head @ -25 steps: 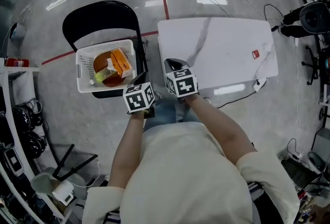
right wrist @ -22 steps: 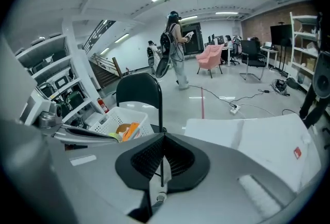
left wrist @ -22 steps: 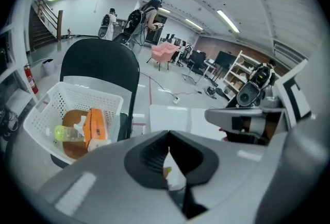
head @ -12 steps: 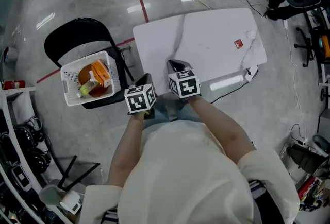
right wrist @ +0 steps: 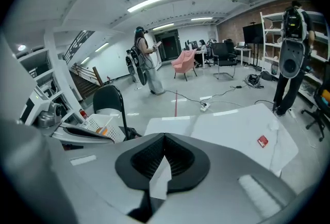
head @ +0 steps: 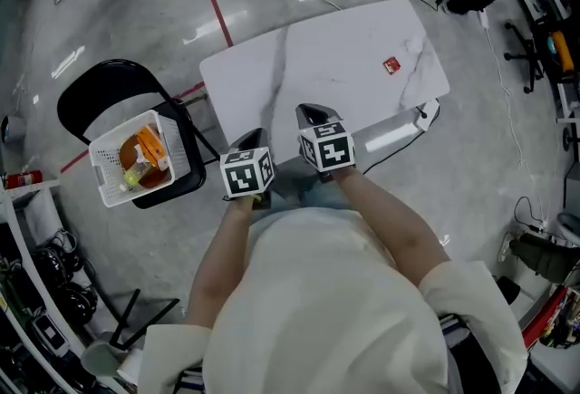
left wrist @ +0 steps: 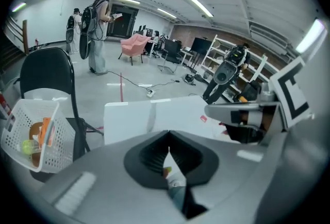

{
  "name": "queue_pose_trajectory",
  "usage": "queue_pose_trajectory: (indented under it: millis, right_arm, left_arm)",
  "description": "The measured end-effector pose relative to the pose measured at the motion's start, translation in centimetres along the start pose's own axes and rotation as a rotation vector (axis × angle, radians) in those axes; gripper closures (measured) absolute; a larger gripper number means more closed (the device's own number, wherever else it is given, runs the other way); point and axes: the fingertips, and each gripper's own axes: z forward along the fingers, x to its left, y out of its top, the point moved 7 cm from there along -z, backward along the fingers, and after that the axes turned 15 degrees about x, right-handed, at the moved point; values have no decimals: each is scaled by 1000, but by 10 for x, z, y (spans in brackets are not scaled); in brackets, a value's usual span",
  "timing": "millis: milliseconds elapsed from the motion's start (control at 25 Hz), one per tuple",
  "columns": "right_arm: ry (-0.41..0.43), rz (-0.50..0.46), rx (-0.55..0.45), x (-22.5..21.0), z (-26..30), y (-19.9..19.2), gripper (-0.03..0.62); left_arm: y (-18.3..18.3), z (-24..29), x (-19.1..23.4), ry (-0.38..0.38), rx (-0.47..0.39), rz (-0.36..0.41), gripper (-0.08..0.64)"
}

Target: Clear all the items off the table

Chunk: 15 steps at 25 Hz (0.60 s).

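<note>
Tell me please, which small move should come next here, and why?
Probably carry the right gripper across the table toward the small red item and open its jaws on the way. That item seems the only thing lying on the tabletop, toward its far right side, while this gripper is shut and empty at the near edge.

Ahead of the right gripper (right wrist: pixel 164 141) the table (head: pixel 344 66) has a smooth white top with grey marble-like veins. Left of the left gripper (left wrist: pixel 168 150) stands a white perforated plastic basket (head: pixel 100 179) on a matt black chair (head: pixel 91 93). The grey floor (head: pixel 136 21) is glossy.
</note>
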Motion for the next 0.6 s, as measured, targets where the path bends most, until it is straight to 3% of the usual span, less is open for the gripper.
queue_pose_trajectory:
  millis: [600]
  right_arm:
    - [-83,124,-42,-132,-63,-58,595]
  left_arm:
    - [12,57,-134,-50,23,121,552]
